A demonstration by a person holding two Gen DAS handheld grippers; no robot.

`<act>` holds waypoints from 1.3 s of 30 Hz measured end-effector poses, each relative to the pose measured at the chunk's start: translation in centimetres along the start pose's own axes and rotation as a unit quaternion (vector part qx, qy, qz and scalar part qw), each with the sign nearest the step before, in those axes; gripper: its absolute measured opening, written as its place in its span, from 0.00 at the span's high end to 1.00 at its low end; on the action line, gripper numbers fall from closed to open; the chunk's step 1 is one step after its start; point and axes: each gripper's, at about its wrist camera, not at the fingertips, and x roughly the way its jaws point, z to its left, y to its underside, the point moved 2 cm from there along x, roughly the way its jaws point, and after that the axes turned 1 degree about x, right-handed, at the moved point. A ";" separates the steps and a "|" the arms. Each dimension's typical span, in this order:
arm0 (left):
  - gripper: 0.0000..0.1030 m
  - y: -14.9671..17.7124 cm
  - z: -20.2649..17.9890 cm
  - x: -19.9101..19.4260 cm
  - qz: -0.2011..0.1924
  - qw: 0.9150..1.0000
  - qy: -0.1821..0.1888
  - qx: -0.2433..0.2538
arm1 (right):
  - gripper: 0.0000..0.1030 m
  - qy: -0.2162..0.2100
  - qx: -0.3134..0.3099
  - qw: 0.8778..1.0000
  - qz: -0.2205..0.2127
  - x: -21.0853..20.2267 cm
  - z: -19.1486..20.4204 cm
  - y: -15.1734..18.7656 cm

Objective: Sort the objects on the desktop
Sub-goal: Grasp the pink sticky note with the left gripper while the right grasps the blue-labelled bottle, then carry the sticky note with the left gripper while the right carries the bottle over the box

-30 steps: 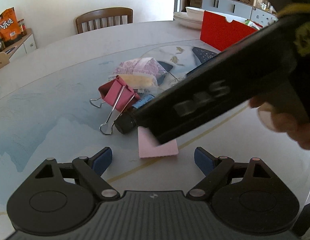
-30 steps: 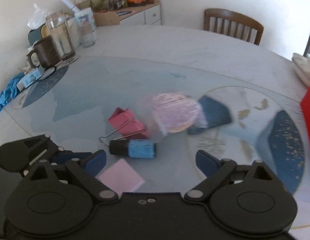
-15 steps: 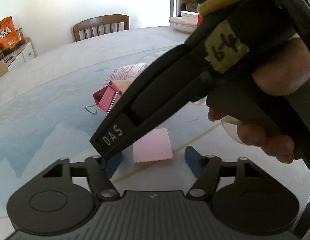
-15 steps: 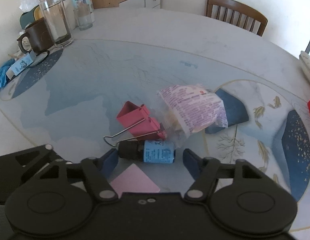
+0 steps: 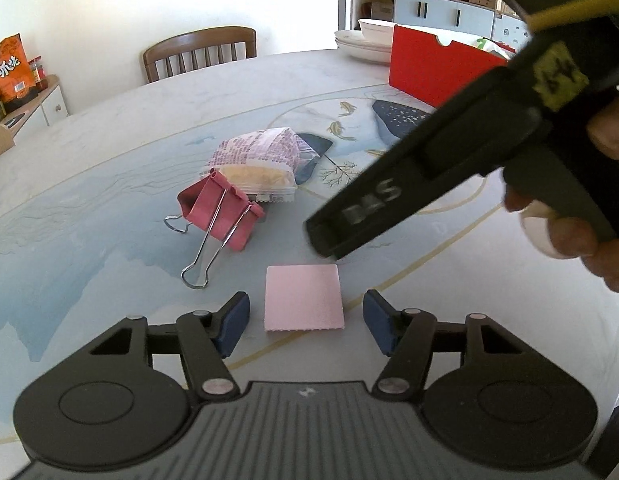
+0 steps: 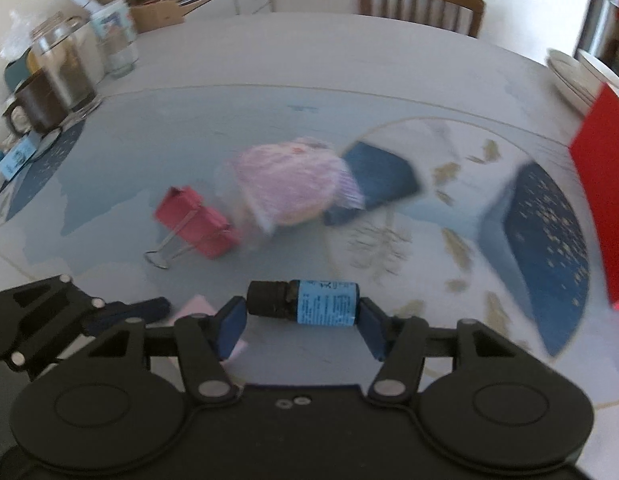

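My right gripper [image 6: 301, 322] pinches a small dark glass bottle with a blue paper label [image 6: 305, 302], lying crosswise between the blue pads: the cap end meets the left pad and the bottle's base meets the right pad. The table behind it is smeared with blur. In the left wrist view my left gripper [image 5: 305, 322] hangs over a square pink sticky note [image 5: 303, 298] that lies flat on the pale patterned tabletop [image 5: 109, 152]; its jaws are closing, the note sits between the blue pads, and neither pad touches it. Just beyond the note lies a large pink metal binder clip with wire handles [image 5: 219, 210], and touching the clip's far side is a clear plastic snack packet printed in purple [image 5: 259, 158]. A red open-topped box [image 5: 433, 66] stands at the far right of the table, well apart from the pile, with white plates [image 5: 359, 42] stacked beside it. The right tool's black body, held by a hand [image 5: 581, 236], crosses the upper right of that view.
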 end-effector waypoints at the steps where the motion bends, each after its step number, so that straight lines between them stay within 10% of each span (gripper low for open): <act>1: 0.44 -0.1 0.0 0.0 0.000 1.000 0.000 0.000 | 0.42 0.002 0.005 1.000 0.000 -0.1 -0.4 0.1; 6: 0.62 -0.7 -0.2 0.4 0.003 1.000 0.004 0.005 | 0.42 0.007 0.017 1.000 -0.003 -0.5 -1.8 0.5; 18: 0.62 -2.5 -1.3 -0.1 0.013 0.999 -0.021 -0.032 | 0.42 -0.001 0.008 1.000 -0.019 -3.6 -5.5 0.8; 39: 0.62 -16.1 -9.3 -2.3 -0.056 0.995 -0.024 -0.077 | 0.42 -0.031 0.004 0.997 -0.074 -15.6 -21.2 -2.6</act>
